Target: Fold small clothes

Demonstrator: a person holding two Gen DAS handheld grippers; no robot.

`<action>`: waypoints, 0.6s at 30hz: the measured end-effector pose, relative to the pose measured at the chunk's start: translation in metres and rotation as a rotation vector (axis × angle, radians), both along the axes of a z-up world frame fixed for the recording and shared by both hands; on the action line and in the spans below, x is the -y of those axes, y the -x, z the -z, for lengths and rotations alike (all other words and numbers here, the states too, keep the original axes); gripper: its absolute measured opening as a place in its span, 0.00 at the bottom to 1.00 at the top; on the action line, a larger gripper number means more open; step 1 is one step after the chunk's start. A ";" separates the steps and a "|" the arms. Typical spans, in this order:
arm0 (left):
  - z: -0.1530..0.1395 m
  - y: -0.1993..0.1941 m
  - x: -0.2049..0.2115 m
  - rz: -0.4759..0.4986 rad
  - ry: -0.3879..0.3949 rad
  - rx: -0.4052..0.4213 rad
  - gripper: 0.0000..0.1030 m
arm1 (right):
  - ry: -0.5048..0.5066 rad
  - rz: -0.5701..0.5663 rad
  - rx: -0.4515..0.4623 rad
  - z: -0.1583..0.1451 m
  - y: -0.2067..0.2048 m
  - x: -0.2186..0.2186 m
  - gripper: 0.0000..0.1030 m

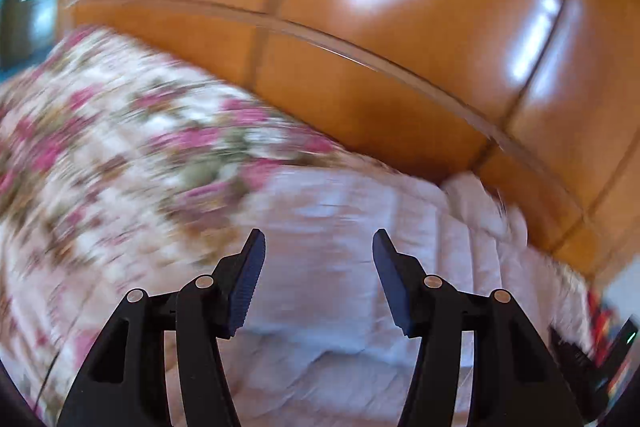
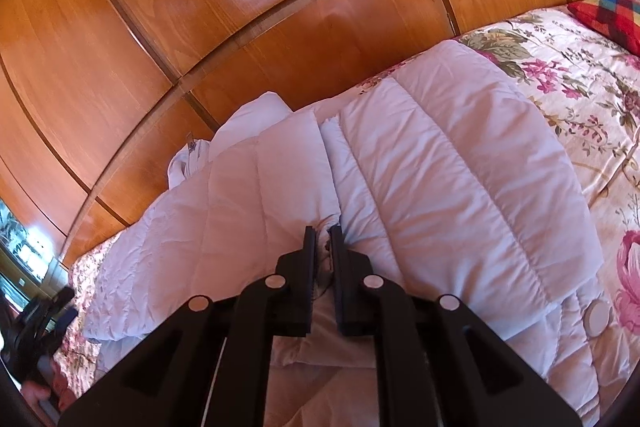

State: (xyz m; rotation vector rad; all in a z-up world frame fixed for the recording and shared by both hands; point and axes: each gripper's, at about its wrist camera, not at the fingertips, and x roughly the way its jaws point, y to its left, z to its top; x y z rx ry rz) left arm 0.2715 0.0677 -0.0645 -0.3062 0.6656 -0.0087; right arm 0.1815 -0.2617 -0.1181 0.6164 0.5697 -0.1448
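Observation:
A white quilted jacket (image 2: 440, 167) lies spread on a floral bedspread (image 2: 580, 87), its two front panels meeting along the middle. My right gripper (image 2: 323, 229) sits at that middle seam, jaws nearly together, pinching a thin strip of the jacket's front edge. In the blurred left wrist view, my left gripper (image 1: 318, 239) hovers open above the jacket (image 1: 340, 307) with nothing between its fingers. That left gripper (image 2: 44, 311) also shows at the lower left edge of the right wrist view, held by a hand, off the jacket's left side.
Glossy wooden wardrobe doors (image 2: 240, 27) stand close behind the bed's far edge. A multicoloured checked cushion (image 2: 608, 15) rests at the far right of the bedspread. A window (image 2: 20, 247) shows at the left.

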 end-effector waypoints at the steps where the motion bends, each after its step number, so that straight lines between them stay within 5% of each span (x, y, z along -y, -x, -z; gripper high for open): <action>1: 0.005 -0.008 0.009 0.026 -0.045 -0.011 0.53 | 0.004 0.000 -0.002 0.000 -0.001 -0.001 0.08; 5: 0.050 -0.036 0.016 0.035 -0.239 -0.098 0.53 | 0.015 -0.001 0.001 0.001 -0.001 -0.002 0.08; 12: 0.055 -0.030 -0.006 0.006 -0.150 -0.111 0.60 | 0.041 -0.002 -0.030 -0.004 -0.003 -0.004 0.13; 13: 0.051 -0.027 -0.009 0.001 -0.139 -0.109 0.60 | 0.058 0.004 -0.038 -0.008 0.000 -0.006 0.20; 15: 0.039 -0.016 -0.012 -0.007 -0.111 -0.104 0.60 | 0.142 0.026 0.006 -0.028 0.011 -0.014 0.51; 18: 0.018 0.000 -0.007 0.012 -0.045 -0.028 0.60 | 0.296 -0.025 0.079 -0.059 0.011 -0.038 0.56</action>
